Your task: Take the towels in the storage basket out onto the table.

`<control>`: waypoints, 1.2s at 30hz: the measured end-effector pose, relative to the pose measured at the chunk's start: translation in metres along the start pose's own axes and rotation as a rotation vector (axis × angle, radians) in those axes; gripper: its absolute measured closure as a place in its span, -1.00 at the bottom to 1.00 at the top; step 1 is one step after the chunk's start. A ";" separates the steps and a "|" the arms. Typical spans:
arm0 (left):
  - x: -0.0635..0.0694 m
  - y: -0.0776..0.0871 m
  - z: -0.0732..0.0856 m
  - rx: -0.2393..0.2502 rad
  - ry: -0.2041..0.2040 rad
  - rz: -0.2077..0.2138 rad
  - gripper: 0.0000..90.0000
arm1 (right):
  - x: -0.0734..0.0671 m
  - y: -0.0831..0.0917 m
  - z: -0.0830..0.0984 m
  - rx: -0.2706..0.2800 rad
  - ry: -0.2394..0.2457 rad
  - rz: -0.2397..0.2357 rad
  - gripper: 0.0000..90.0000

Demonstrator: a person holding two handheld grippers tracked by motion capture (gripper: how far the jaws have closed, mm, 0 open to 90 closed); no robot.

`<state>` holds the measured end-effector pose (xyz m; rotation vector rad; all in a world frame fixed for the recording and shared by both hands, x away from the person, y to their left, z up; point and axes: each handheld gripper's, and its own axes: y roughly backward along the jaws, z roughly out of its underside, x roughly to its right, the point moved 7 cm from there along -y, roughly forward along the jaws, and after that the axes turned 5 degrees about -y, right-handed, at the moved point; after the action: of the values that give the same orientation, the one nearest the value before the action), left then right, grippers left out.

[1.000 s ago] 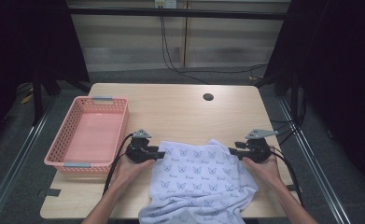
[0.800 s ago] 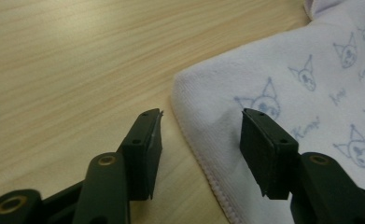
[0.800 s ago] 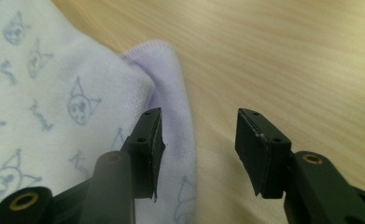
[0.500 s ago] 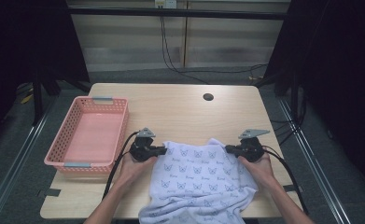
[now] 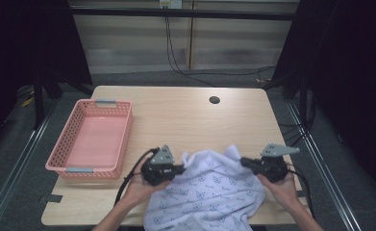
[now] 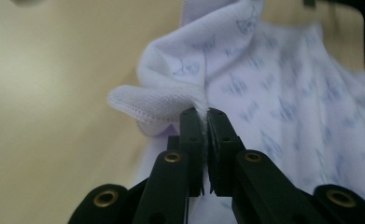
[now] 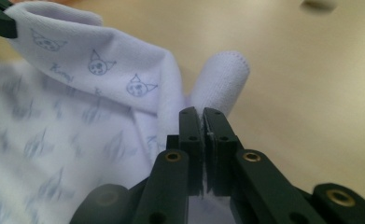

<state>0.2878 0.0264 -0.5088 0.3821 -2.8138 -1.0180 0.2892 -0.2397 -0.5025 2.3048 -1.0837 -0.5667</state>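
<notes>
A white cloth point(image 5: 209, 192) printed with small cat faces lies at the table's near edge and hangs over the front. My left gripper point(image 5: 180, 168) is shut on its far left corner, and in the left gripper view the jaws point(image 6: 202, 114) pinch a folded hem of the cloth point(image 6: 273, 93). My right gripper point(image 5: 244, 162) is shut on the far right corner. In the right gripper view its jaws point(image 7: 201, 112) clamp the fabric point(image 7: 101, 70) beside a raised fold. Both corners are lifted slightly off the wood, with the edge between them sagging.
A pink mesh basket point(image 5: 123, 139) with nothing in it stands at the left of the wooden table point(image 5: 185, 120). A round cable hole point(image 5: 214, 100) sits near the far edge. Dark frame posts and floor cables surround the table.
Both grippers have closed on the cloth's far corners, then drawn toward each other and upward. The cloth's far edge is now narrower and bunched instead of lying flat.
</notes>
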 end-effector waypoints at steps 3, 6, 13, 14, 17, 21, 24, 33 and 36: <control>0.017 -0.011 0.022 -0.091 -0.002 0.065 0.81 | -0.010 -0.005 0.027 -0.070 0.004 -0.014 0.92; 0.025 -0.006 0.025 -0.082 0.017 0.101 0.62 | -0.015 -0.003 0.041 -0.120 0.015 -0.025 0.85; -0.007 0.022 0.011 0.083 0.118 0.038 0.50 | -0.014 0.004 0.039 -0.088 0.013 -0.039 0.50; -0.013 0.021 0.007 0.106 0.143 0.024 0.48 | -0.013 0.006 0.037 -0.073 0.007 -0.045 0.48; -0.024 0.009 0.002 0.096 0.170 -0.005 0.25 | -0.006 0.013 0.029 -0.023 -0.016 -0.038 0.46; -0.031 -0.010 -0.003 0.063 0.202 0.008 -0.03 | 0.002 0.018 0.026 0.009 -0.028 -0.026 0.44; -0.030 -0.022 0.001 0.022 0.195 0.014 0.38 | 0.008 0.016 0.025 0.010 -0.033 -0.007 0.35; -0.047 0.041 -0.001 0.155 0.214 -0.116 0.97 | 0.020 0.000 0.010 0.012 -0.039 0.006 0.20; -0.054 0.065 0.011 0.193 0.240 -0.158 0.97 | 0.024 -0.009 0.005 0.006 -0.048 0.005 0.16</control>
<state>0.3249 0.0968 -0.4770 0.7070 -2.7018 -0.6732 0.3059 -0.2554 -0.5151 2.3035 -1.1147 -0.6200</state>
